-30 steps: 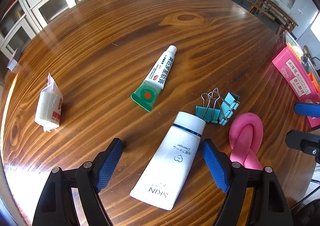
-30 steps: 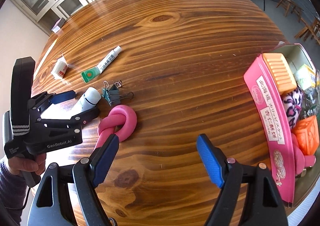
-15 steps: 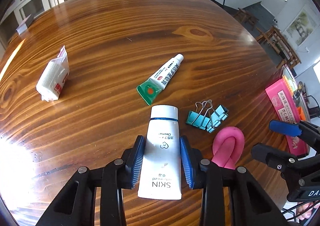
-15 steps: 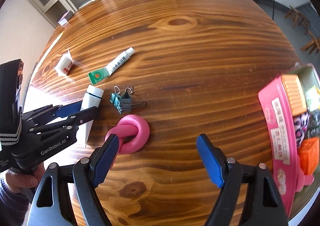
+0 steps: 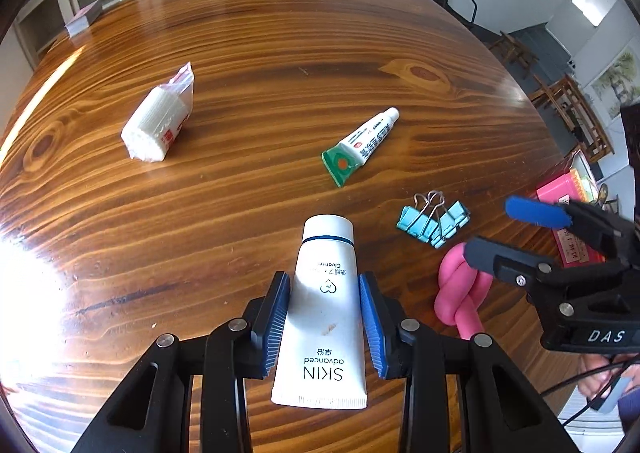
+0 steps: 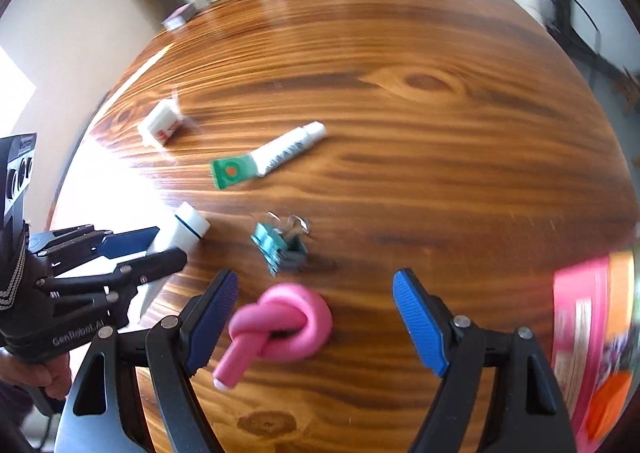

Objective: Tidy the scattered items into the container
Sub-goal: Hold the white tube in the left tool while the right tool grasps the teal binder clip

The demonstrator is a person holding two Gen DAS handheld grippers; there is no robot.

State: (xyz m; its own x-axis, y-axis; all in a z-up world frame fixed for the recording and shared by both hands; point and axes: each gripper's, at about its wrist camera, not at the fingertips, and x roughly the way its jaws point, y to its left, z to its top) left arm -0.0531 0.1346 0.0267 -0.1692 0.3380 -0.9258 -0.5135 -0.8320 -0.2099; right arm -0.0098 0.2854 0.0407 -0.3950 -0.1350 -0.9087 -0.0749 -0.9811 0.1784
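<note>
My left gripper [image 5: 324, 281] is shut on a white "SKIN" tube [image 5: 320, 353], blue pads pressing both sides, cap pointing away. In the right wrist view the same tube [image 6: 188, 227] sticks out of that left gripper [image 6: 168, 245]. My right gripper [image 6: 316, 281] is open, and a pink knotted foam piece [image 6: 288, 323] lies on the table between its fingers. The left wrist view shows the right gripper [image 5: 508, 231] just above the pink knot [image 5: 460, 293]. A pink container [image 6: 580, 333] with several items stands at the right table edge.
On the round wooden table [image 5: 280, 53] lie a green-and-white small tube [image 5: 360, 145], teal binder clips [image 5: 434, 221] and a bagged white gauze roll [image 5: 156, 121]. A small pad [image 5: 84, 19] sits at the far edge. Cabinets and chairs stand beyond.
The left gripper closed on the white tube, and its view has rolled. The right gripper moved left, bringing the pink knot between its open fingers.
</note>
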